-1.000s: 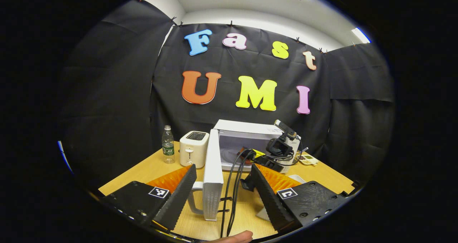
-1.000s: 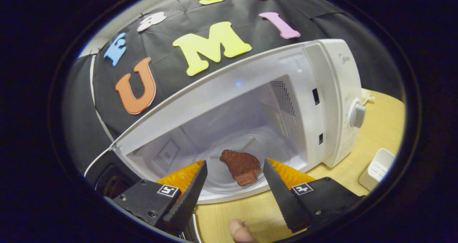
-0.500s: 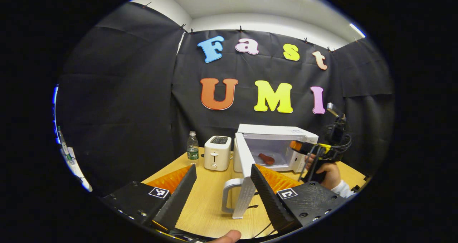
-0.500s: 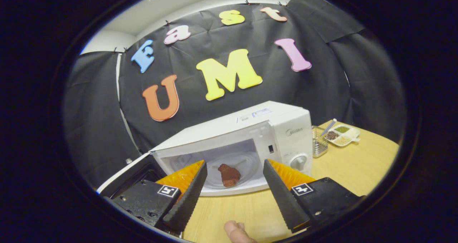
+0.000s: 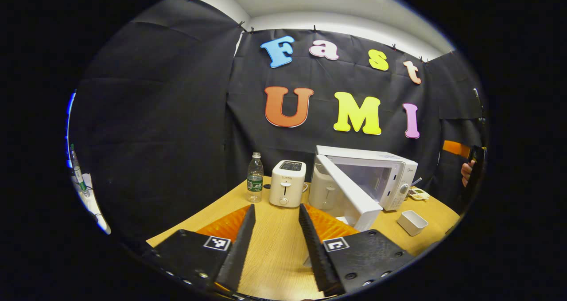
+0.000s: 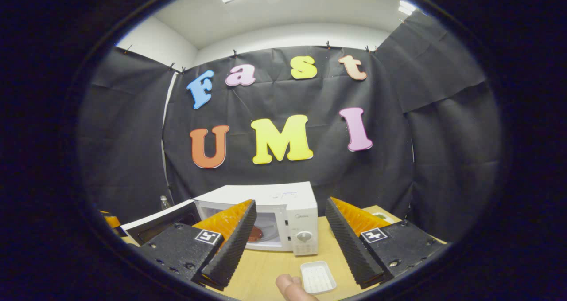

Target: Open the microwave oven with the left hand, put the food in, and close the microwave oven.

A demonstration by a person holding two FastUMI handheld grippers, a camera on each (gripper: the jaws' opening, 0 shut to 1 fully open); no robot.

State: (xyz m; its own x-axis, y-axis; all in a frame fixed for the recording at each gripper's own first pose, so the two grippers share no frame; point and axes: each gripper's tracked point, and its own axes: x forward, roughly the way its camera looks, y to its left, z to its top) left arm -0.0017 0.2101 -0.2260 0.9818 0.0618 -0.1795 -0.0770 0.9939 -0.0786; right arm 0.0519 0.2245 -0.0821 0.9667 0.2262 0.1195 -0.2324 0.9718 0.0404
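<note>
While the microwave oven (image 5: 381,177) stands near the desk's (image 5: 274,243) back edge with its door (image 5: 350,194) swung partly open, the food (image 6: 254,234) lies inside its chamber, seen in the right gripper view behind one finger. A toaster (image 5: 288,189) sits just beside the oven, and a water bottle (image 5: 254,177) beyond that. A small white dish (image 5: 412,222) rests nearer the front edge. The left gripper (image 5: 274,243) hangs over bare desk, fingers narrowly apart, gripping nothing. The right gripper (image 6: 288,243) is spread wide and empty.
</note>
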